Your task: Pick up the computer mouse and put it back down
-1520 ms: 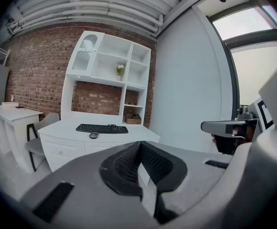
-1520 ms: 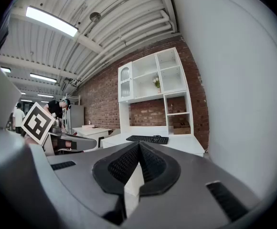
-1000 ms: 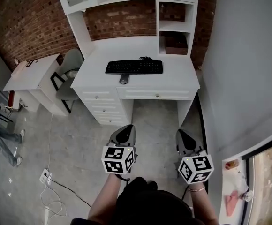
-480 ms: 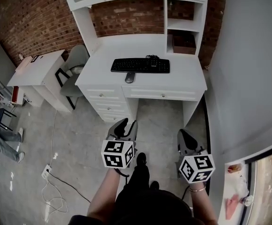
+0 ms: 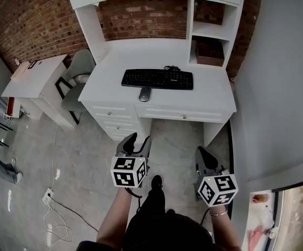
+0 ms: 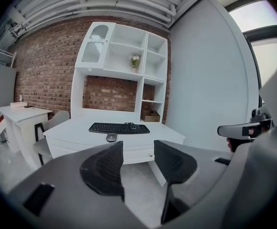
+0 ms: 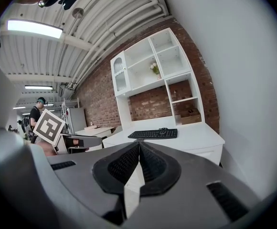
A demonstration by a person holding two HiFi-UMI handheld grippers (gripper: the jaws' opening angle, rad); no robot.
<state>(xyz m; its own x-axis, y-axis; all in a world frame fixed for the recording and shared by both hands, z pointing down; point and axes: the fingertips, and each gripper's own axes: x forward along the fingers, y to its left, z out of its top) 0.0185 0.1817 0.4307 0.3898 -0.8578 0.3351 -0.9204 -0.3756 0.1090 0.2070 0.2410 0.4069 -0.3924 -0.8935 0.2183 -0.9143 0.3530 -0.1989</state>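
Observation:
A dark computer mouse (image 5: 144, 93) (image 6: 111, 137) lies on the white desk (image 5: 209, 95), just in front of the black keyboard (image 5: 157, 79) (image 6: 119, 128). Both grippers hang over the floor well short of the desk, far from the mouse. My left gripper (image 5: 137, 141) (image 6: 138, 147) is open; its jaws have just been opening and nothing is between them. My right gripper (image 5: 200, 151) (image 7: 139, 144) is shut, its tips meeting on nothing. The right gripper view shows the keyboard (image 7: 154, 134) ahead.
A grey chair (image 5: 78, 80) stands left of the desk, beside a small white side table (image 5: 36, 77). A brown box (image 5: 210, 54) sits in the hutch's right shelf. A grey wall (image 5: 277, 88) runs along the right. Cables (image 5: 57, 213) lie on the floor at left.
My left jaws went from shut to open. Both grippers and the person moved forward toward the desk, which now sits nearer in the head view.

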